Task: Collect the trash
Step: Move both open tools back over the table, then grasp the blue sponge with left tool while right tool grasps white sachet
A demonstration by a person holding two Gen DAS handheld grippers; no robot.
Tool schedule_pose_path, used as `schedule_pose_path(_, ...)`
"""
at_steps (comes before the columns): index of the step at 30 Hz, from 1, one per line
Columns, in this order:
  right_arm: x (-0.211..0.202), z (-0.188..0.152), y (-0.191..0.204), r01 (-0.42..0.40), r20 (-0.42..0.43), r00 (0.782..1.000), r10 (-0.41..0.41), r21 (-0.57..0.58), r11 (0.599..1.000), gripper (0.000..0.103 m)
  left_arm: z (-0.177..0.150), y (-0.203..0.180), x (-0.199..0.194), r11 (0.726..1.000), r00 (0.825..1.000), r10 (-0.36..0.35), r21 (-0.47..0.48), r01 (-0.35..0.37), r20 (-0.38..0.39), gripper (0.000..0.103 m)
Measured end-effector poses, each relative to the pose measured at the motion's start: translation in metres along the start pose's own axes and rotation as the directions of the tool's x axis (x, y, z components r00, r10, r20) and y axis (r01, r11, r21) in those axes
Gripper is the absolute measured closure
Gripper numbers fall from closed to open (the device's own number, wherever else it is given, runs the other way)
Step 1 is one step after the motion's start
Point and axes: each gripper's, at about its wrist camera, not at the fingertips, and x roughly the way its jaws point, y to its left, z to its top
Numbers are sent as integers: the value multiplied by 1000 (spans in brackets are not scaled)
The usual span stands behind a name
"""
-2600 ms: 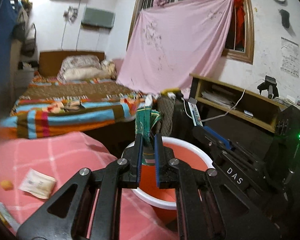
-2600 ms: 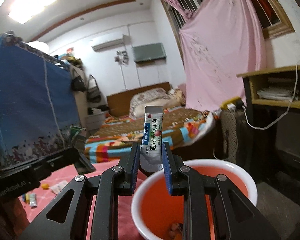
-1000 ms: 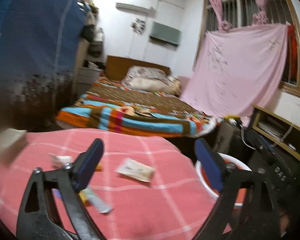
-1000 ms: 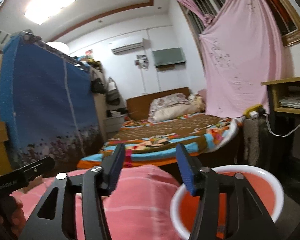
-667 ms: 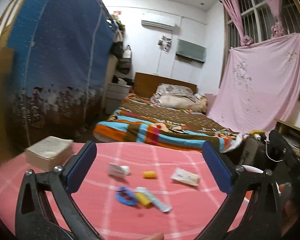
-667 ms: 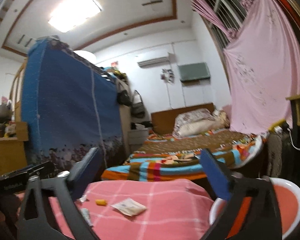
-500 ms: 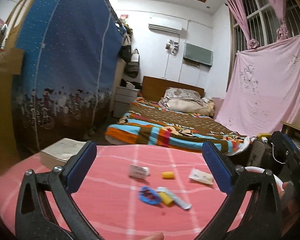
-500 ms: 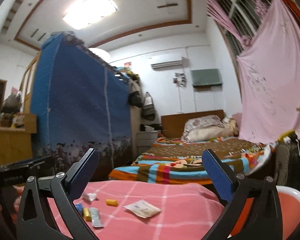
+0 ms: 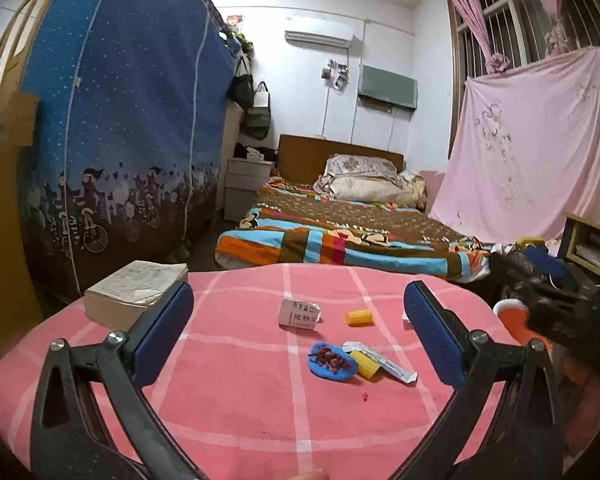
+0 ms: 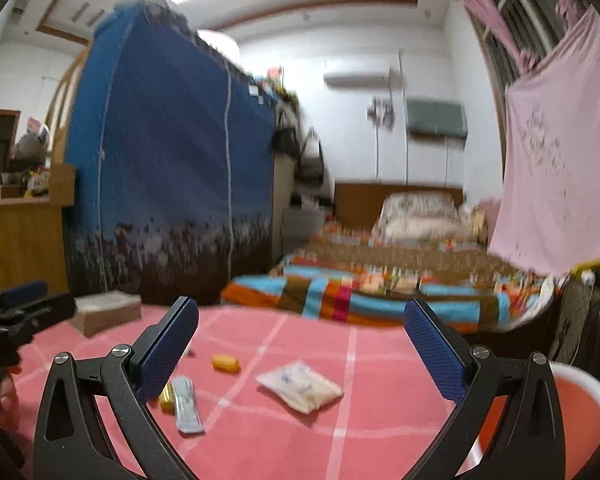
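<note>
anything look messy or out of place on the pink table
Yes: litter is strewn across the pink tablecloth: a blue wrapper lying open with dark bits on it, a red crumb beside it, and a white packet lying loose near the red basin.

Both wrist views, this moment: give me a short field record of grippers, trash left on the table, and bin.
left gripper: open, nothing between the fingers
right gripper: open, nothing between the fingers
surface: table with pink checked cloth
trash left: white packet, small folded box, yellow piece, blue wrapper, long sachet
bin: orange bucket with white rim, at the table's right edge
other: thick book, far left corner
</note>
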Motion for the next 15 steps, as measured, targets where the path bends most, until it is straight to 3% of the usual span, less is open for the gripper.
schedule_pose_path(5,31,-8,0,-18,-168,986,20,11,1000,0,-1,2,22,999,991,-44,-16,43,-127,14)
schedule_pose_path(11,51,-18,-13,-5,-296,955,31,89,996,0,-13,18,57,986,936,-118,-147,72,-333,16)
schedule_pose_path(15,64,-24,-21,4,-368,929,46,136,991,0,-23,16,70,979,892,-166,-177,99,-419,29)
